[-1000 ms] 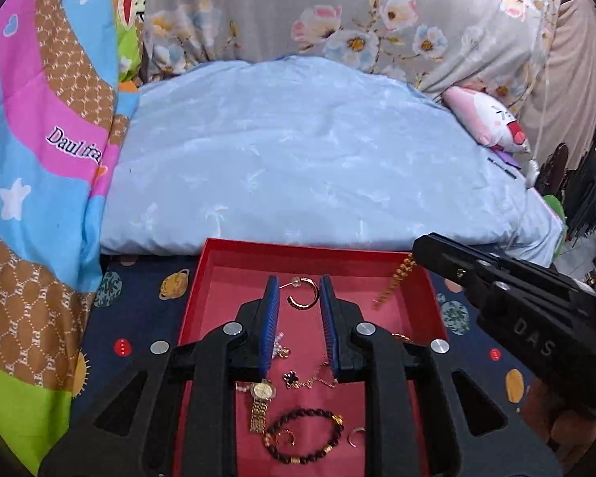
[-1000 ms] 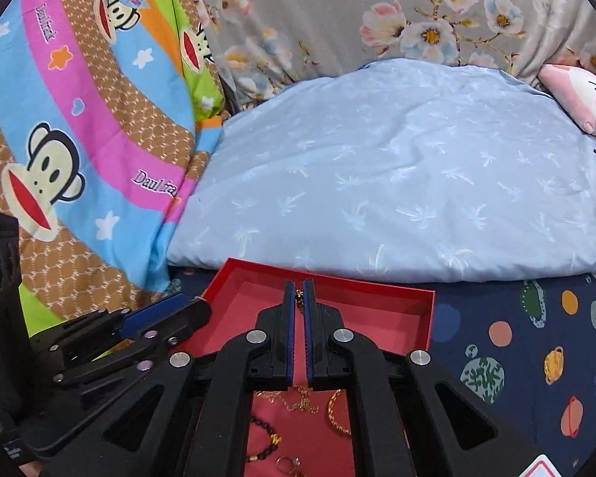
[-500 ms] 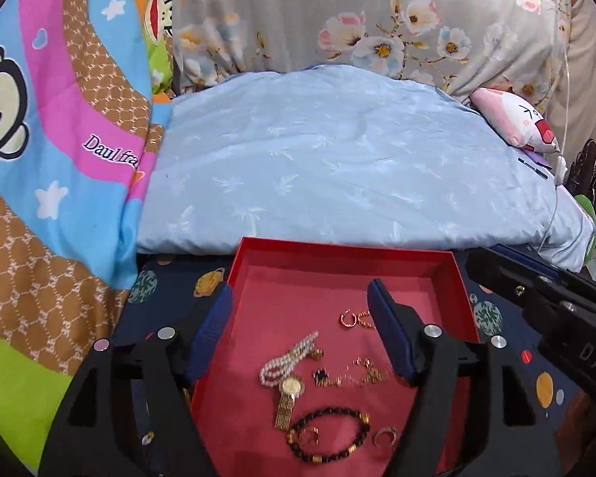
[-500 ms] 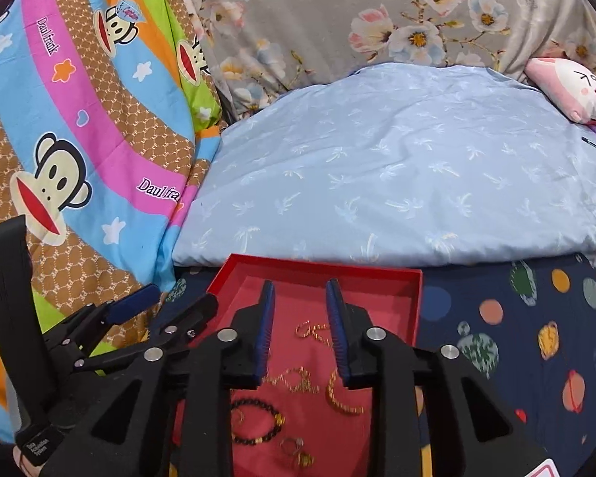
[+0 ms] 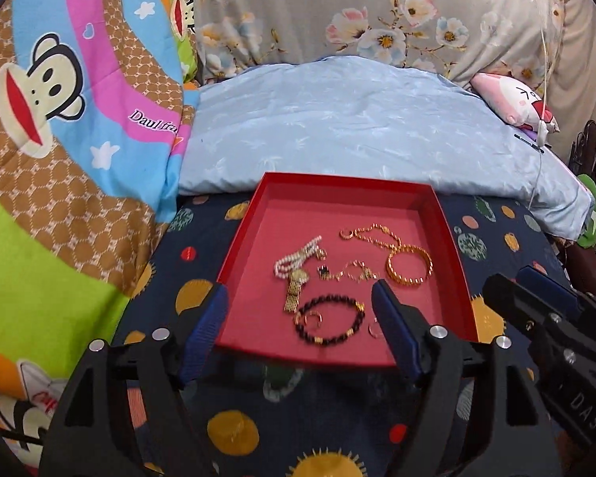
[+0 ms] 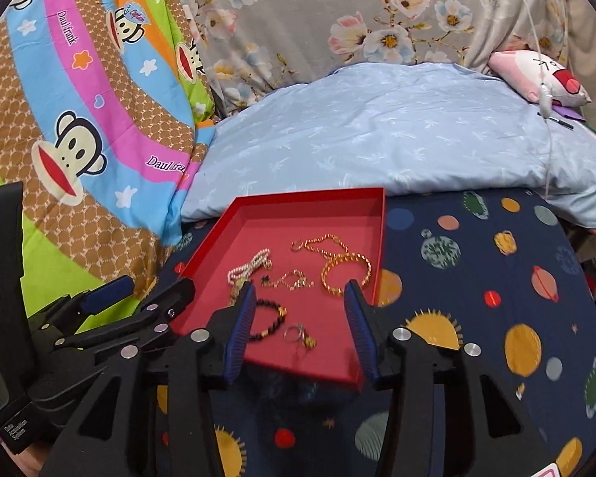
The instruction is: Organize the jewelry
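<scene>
A shallow red tray (image 5: pixel 453 254) (image 6: pixel 214 246) lies on the dark planet-print sheet. In it are a pearl strand (image 5: pixel 297 255) (image 6: pixel 247 264), a gold watch (image 5: pixel 295 290), a black bead bracelet (image 5: pixel 329 320) (image 6: pixel 267 318), a gold bangle (image 5: pixel 409 264) (image 6: pixel 345 272), a gold chain (image 5: pixel 373 234) (image 6: pixel 324 242) and small rings (image 6: pixel 300 336). My left gripper (image 5: pixel 300 300) hangs over the tray's near edge, jaws opening wide, nothing between them. My right gripper (image 6: pixel 300 296) is beside it on the right, jaws also opening and empty.
A pale blue quilt (image 5: pixel 357 127) is heaped behind the tray. A bright monkey-print blanket (image 5: pixel 59 119) rises on the left. A pink plush pillow (image 6: pixel 536 75) and a white cable (image 6: pixel 544 91) lie at the back right.
Both grippers have opened from nearly shut and pulled back toward the tray's near edge. The gold chain and bangle that hung from the right gripper now lie in the tray.
</scene>
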Demonstrator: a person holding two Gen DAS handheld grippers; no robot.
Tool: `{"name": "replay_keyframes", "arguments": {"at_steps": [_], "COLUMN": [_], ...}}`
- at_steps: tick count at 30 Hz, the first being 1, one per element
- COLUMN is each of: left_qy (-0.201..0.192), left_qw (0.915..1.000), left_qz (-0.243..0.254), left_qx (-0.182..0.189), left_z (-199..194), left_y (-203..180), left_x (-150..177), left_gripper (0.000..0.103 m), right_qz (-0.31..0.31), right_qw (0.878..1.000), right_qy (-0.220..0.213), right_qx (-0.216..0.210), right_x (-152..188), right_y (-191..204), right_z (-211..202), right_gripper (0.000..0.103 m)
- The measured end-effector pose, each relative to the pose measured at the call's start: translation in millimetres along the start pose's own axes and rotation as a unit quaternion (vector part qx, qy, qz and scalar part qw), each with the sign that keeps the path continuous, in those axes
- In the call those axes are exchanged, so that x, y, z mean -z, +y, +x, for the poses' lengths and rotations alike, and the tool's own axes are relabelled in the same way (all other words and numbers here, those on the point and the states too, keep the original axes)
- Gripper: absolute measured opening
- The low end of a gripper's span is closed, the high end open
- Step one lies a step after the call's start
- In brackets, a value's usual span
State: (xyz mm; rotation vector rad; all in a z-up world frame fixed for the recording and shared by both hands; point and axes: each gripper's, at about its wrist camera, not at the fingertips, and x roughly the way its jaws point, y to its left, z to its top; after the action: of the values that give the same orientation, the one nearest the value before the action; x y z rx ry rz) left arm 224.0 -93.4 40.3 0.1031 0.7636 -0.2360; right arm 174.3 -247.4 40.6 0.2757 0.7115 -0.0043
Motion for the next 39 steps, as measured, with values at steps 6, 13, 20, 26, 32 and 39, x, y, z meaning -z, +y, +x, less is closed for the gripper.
{"name": "replay_keyframes", "arguments": {"at_steps": [6,13,20,26,32,39], "left_qy": [0.006,0.012,0.018,0.024,0.021,0.021], "left_qw": [0.9999,0.9990,0.9976,0.9969,0.9962,0.9957], "left_qz": [-0.010,-0.016,-0.020,-0.030,-0.036,-0.036], "left_qx": [-0.013,-0.039,-0.063,-0.068,-0.077,-0.083], "left_z": [-20,-36,-50,-59,-65,-63], "left_y": [0,0,2,9,14,18], "left_x": [27,52,77,90,93,91], "left_gripper": [0.075,0.080,0.081,0.087,0.088,0.089], "right_qz": [-0.009,-0.014,-0.017,-0.021,-0.036,-0.034], "right_qw": [1.000,0.998,0.998,0.997,0.995,0.995], "right_qy": [-0.008,-0.009,-0.001,-0.004,-0.005,-0.004], "right_qx": [0.025,0.058,0.068,0.080,0.095,0.096], "right_x": [27,53,74,82,85,86], "right_y": [6,9,14,18,26,28], "right_z": [-24,-39,-51,-59,-61,-60], "right_gripper": [0.057,0.062,0.063,0.068,0.069,0.072]}}
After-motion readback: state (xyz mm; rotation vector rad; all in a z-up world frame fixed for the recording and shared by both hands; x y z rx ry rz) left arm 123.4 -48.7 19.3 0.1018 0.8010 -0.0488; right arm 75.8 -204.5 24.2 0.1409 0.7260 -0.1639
